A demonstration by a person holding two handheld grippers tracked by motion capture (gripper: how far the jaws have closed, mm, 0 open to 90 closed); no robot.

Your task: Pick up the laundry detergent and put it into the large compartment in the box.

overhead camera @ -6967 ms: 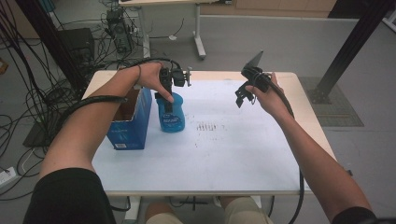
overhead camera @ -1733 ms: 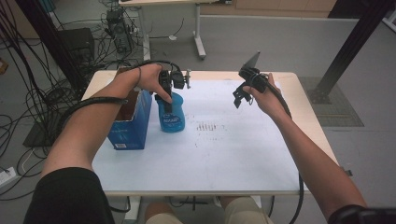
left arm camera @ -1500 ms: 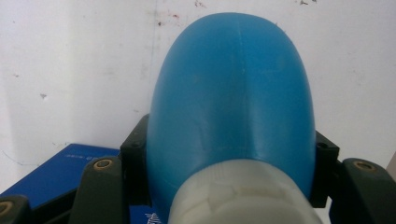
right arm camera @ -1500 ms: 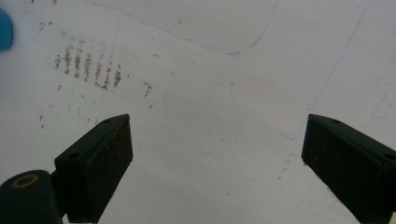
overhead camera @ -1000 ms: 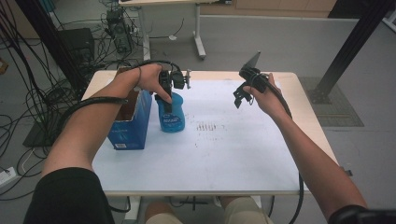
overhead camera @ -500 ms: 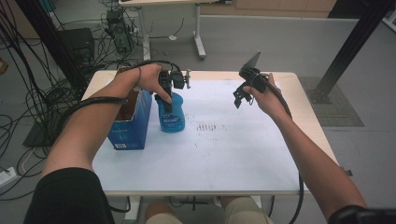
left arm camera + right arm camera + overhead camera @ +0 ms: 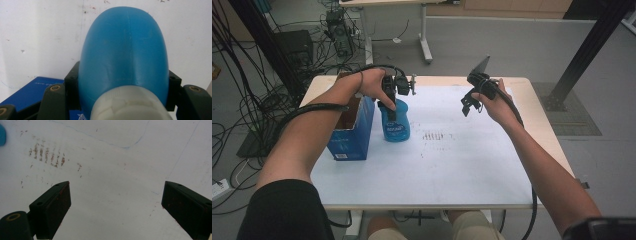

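Almost nothing has changed over the last several seconds: compared with the earlier high views, both hands sit in the same places and the blue bottle [image 7: 396, 125] stands on the same spot of the white surface [image 7: 452, 165], just beside the open blue box [image 7: 354, 127]. The left gripper [image 7: 390, 102] comes down on the bottle from above, and its jaws are clenched on the bottle's upper body near the white cap [image 7: 127, 106]; in the left gripper view the black pads press on both flanks of the blue plastic. The bottle reads as upright, with its base on the surface or very near it; a lift, if any, cannot be told. The right gripper [image 7: 468, 104] hovers well apart, over the bare right part of the surface, its jaws released and wide with nothing between them, above a patch of brownish smudges [image 7: 46, 153]. This stillness suggests a pause with the grasp secured: the bottle is held firmly, and the likely next step is to carry it, perhaps to the box, while the right hand waits.
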